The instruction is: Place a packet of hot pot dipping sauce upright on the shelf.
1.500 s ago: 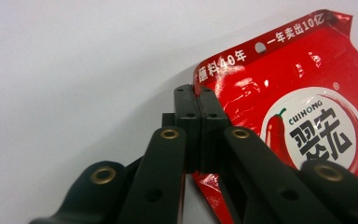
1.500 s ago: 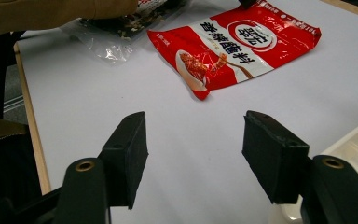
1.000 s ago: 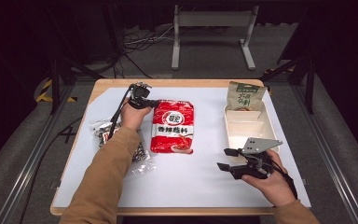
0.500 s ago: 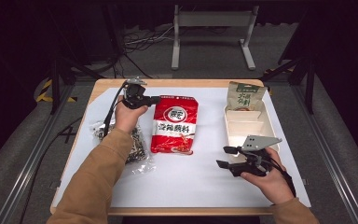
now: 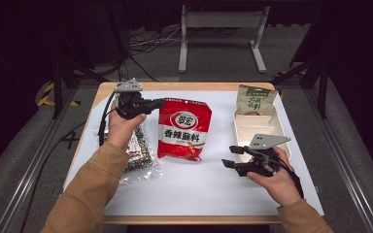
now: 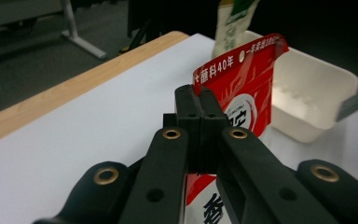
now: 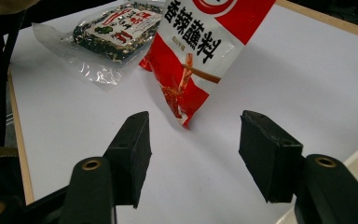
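1. Left gripper at the far left part of the table, jaws pressed together on the top left corner of the red seasoning pouch; in the left gripper view, pads closed flat against each other at with the pouch's upper edge pinched there and rising just beyond.
2. Red seasoning pouch raised at its gripped corner, lower end resting on the white table surface near the middle, printed face up.
3. Right gripper held low above the near right part of the table, jaws wide apart, holding nothing; well apart from the pouch, pointing toward it.
4. In the right gripper view, both pads spread around, with the pouch's bottom corner lying on the table beyond the gap.
5. Clear packet of dark dried food lying flat just left of the pouch, partly under the left forearm; seen also at.
6. White divided tray on the right side of the table, just beyond the right gripper.
7. Green-and-white packet propped at the tray's far end.
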The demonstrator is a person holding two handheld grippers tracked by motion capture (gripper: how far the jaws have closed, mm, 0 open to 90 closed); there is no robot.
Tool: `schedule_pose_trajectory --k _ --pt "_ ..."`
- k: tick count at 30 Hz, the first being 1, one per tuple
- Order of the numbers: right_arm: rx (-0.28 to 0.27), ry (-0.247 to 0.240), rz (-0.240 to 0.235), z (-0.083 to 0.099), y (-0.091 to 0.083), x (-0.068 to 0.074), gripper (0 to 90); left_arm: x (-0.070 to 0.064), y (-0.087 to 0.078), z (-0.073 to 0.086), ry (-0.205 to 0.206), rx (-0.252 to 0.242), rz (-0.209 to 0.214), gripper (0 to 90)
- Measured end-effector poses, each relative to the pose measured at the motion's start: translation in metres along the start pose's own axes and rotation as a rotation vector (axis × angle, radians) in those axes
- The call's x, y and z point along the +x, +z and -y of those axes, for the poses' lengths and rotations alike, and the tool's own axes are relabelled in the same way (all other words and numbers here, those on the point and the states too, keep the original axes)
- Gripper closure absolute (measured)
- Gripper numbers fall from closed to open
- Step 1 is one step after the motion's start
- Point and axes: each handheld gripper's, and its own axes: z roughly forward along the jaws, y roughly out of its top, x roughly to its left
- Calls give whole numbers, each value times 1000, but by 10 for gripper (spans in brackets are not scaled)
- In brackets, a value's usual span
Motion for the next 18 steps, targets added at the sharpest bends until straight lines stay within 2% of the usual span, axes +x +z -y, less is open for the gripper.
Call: schedule_pose_trajectory --k 3,6,11,18 --pt "-24 24 -14 -4 2 -3 432 -22 -11 -2 52 -32 32 900" --pt "-38 23 -8 -9 3 -5 430 -39 -18 -2 118 -49 45 900" --pt "-55 16 -11 -15 4 -5 423 -63 -27 2 176 -73 74 900" --pt "-62 17 -17 -22 12 -6 410 -79 -31 9 203 -109 84 900"
